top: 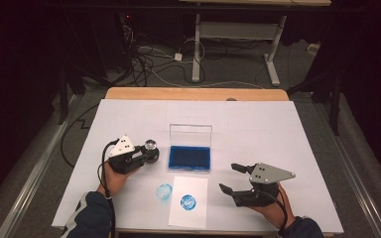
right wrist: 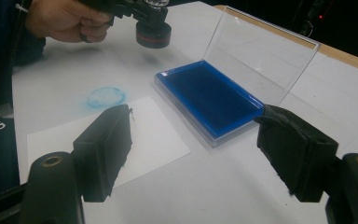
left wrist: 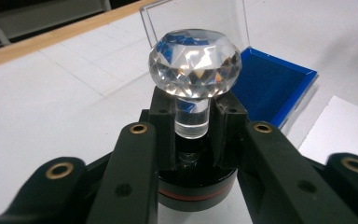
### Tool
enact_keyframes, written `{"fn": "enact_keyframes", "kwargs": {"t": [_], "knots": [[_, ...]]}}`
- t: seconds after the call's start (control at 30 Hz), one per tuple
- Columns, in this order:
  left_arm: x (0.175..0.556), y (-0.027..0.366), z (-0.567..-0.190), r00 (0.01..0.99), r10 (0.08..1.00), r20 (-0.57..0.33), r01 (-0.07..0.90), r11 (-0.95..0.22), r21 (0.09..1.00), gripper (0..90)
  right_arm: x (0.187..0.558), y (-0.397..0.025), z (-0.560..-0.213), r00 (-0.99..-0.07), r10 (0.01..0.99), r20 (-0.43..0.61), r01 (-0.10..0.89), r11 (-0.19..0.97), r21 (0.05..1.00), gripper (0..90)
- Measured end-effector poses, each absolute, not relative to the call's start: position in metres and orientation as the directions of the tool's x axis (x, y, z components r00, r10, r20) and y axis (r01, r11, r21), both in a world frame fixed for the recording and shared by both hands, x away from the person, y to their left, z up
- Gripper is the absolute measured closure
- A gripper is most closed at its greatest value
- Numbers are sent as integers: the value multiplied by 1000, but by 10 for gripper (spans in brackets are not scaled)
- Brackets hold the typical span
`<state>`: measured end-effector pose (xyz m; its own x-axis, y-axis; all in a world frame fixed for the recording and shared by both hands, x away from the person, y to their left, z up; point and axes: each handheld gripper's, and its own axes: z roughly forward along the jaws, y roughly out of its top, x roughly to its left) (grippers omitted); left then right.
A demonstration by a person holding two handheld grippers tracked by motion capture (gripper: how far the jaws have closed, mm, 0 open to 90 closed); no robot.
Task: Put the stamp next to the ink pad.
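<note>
Right gripper (top: 229, 179) near desk's front edge, jaws wide apart, empty. Left gripper (top: 151, 151) clamped on stamp (left wrist: 194, 70) stem, just left of ink pad (top: 190, 157); paper (top: 189, 202) at front edge.

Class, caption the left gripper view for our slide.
Left gripper clamps a crystal-topped stamp beside an open blue ink pad.

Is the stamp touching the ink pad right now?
Apart. The right gripper view shows the stamp, held in the left hand-held gripper, off to the side of the ink pad, with bare table between.
</note>
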<state>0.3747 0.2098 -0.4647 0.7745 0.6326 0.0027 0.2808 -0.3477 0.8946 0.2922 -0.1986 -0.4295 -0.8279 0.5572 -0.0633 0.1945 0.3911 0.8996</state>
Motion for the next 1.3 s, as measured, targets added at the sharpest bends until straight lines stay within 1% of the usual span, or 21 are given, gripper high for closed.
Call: {"fn": "enact_keyframes", "kwargs": {"t": [0.07,0.23,0.3,0.43,0.47,0.5,0.53,0.57,0.77,0.8,1.1,1.2,1.3], "knots": [[375,207,-467,773,633,22,282,-375,883,716,292,-198,-430,-829,556,-63,194,392,899,262],[376,205,-470,770,638,32,292,-397,870,711,292,-198,-430,-831,553,-65,191,394,899,263],[376,205,-471,770,638,21,301,-392,869,695,293,-198,-430,-831,552,-64,192,393,899,264],[375,205,-471,767,641,27,304,-400,865,663,292,-197,-430,-832,550,-67,190,397,898,264],[375,206,-470,767,641,25,302,-395,868,665,292,-197,-430,-833,549,-69,187,398,898,264],[372,199,-473,742,669,-51,330,-297,896,667,292,-197,-430,-834,547,-68,188,397,898,264],[372,200,-472,747,664,-37,324,-314,893,666,292,-197,-429,-834,547,-67,188,397,898,264],[374,206,-469,770,637,32,296,-401,867,667,292,-197,-429,-834,547,-68,187,398,898,264],[369,209,-468,770,634,79,298,-467,833,667,291,-197,-428,-836,544,-67,184,394,900,265],[368,210,-468,770,632,84,296,-470,831,653,291,-197,-428,-835,545,-69,184,395,900,265],[360,216,-460,760,642,103,274,-460,845,624,291,-197,-427,-836,544,-78,175,399,900,265],[356,216,-455,759,642,114,252,-450,857,620,291,-197,-426,-833,547,-84,171,398,901,264],[352,216,-449,755,643,129,230,-444,866,589,290,-198,-425,-828,553,-98,163,402,901,263]]}}
